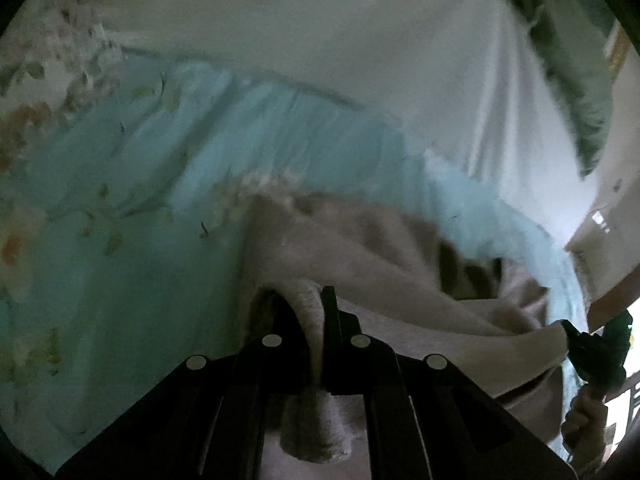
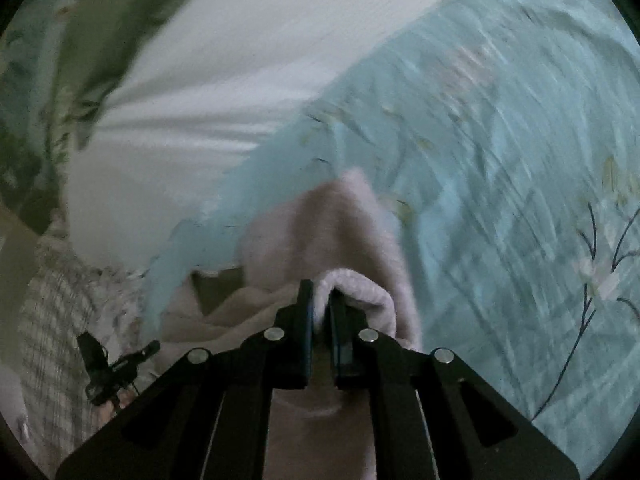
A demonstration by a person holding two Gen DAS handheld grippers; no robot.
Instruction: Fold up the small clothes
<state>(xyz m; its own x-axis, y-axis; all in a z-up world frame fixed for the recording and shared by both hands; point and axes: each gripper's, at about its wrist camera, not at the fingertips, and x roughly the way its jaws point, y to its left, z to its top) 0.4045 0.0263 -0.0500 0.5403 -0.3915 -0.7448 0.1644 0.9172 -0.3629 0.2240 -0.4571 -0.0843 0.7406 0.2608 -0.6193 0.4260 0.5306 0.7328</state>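
Item 1: beige fleece garment [image 1: 360,248], small, soft, pale pinkish-beige. It hangs bunched between the 2 grippers above the near part of a bed, its lower folds sagging toward the cover. Its exact type cannot be told; both views are blurred.

Item 2: left gripper [image 1: 308,312], black, 2 fingers. The jaws are clamped tight on a rolled edge of the garment, which runs between the fingers and back under the gripper body.

Item 3: right gripper [image 2: 320,300], black, 2 fingers. The jaws are pinched on a thick fold of the same garment; the fleece bulges out to the right of the fingertips and rises in a peak beyond them. In the left wrist view this gripper shows at the lower right with a stretched corner of the cloth at its tip and the hand [image 1: 584,420] that holds it below.

Item 4: bed cover [image 1: 120,200], light blue-green with a printed flower and branch pattern, spread under the garment.

Item 5: white sheet [image 1: 320,32], beyond the cover's far edge.

Item 6: green patterned cloth [image 2: 100,40], lying along the far side of the white sheet.
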